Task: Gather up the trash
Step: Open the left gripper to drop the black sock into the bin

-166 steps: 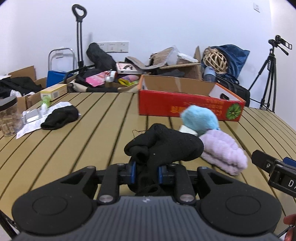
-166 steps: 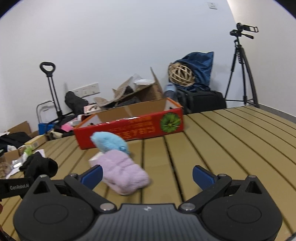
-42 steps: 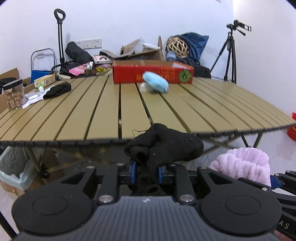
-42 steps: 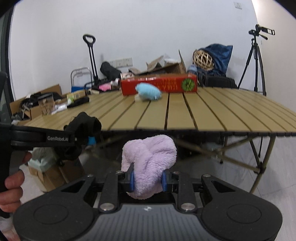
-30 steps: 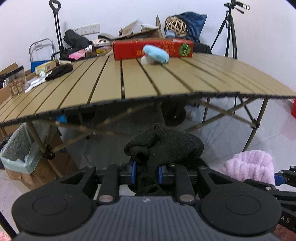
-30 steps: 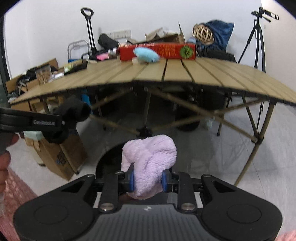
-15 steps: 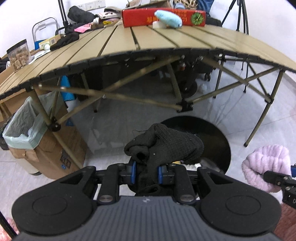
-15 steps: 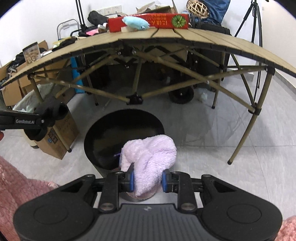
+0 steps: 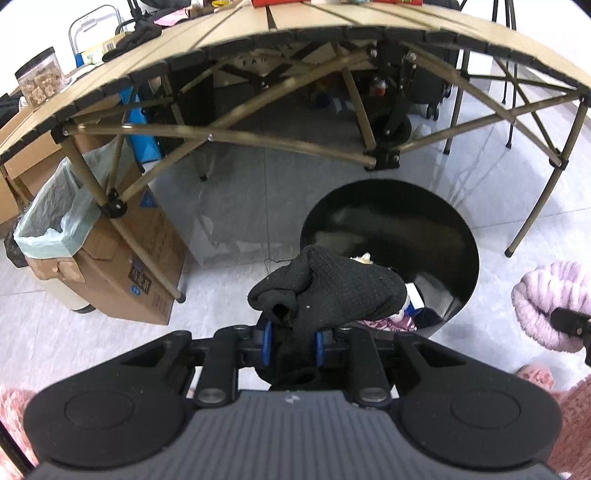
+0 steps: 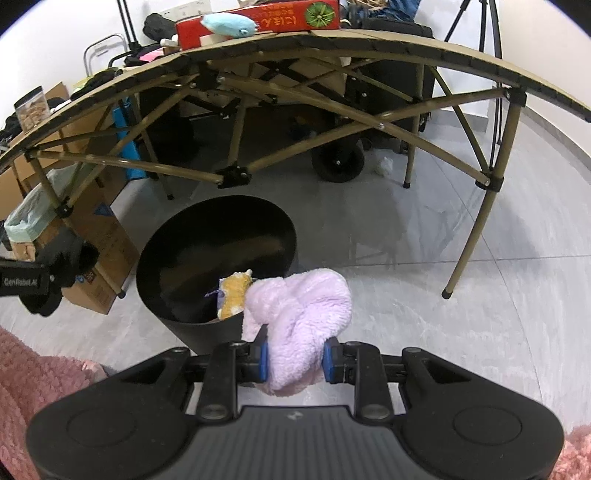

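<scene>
Where the bin (image 10: 218, 236) stands, table legs (image 10: 476, 221) flank it.

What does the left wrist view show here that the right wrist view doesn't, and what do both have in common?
Only the left wrist view shows the left gripper head-on, shut on a black knit cloth, and a white and blue item in the bin.

Only the right wrist view shows the right gripper close up, shut on a lilac fluffy cloth, plus a light blue plush against the red box on the table.

Both show the black round bin on the floor by the folding table, and the cardboard box with a green liner.
</scene>
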A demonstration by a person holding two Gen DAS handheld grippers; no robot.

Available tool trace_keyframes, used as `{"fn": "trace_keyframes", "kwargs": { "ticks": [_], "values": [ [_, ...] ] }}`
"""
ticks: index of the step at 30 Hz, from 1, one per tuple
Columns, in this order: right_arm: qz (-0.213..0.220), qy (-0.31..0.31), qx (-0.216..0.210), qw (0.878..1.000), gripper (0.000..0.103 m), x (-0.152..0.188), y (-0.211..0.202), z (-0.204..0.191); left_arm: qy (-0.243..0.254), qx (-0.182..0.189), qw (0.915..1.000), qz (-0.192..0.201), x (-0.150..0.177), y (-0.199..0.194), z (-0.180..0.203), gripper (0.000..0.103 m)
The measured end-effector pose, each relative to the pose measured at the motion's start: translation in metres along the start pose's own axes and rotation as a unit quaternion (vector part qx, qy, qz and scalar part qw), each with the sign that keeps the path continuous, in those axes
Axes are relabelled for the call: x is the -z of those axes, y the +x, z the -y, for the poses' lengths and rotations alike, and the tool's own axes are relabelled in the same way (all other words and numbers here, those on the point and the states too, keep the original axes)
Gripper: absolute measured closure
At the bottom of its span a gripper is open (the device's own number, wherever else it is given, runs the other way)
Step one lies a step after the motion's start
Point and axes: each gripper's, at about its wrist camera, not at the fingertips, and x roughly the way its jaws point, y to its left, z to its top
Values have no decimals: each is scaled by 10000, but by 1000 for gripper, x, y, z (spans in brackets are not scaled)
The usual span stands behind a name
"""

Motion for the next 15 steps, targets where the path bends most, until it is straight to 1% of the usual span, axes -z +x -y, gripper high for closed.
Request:
{"fn": "trace_keyframes", "kwargs": {
  "ticks": [8,12,15],
  "values": [
    [75,178,44,9998,78,-3,4,12,159,-16,9996,-248,-6,16,17,81],
    [106,465,189,9987,78,-6,6,28,240,5,9992,-307,-13,25,28,81],
    [143,642,209,9976,78,-7,6,38,293,35,9990,-343,-19,33,38,81]
  ]
}}
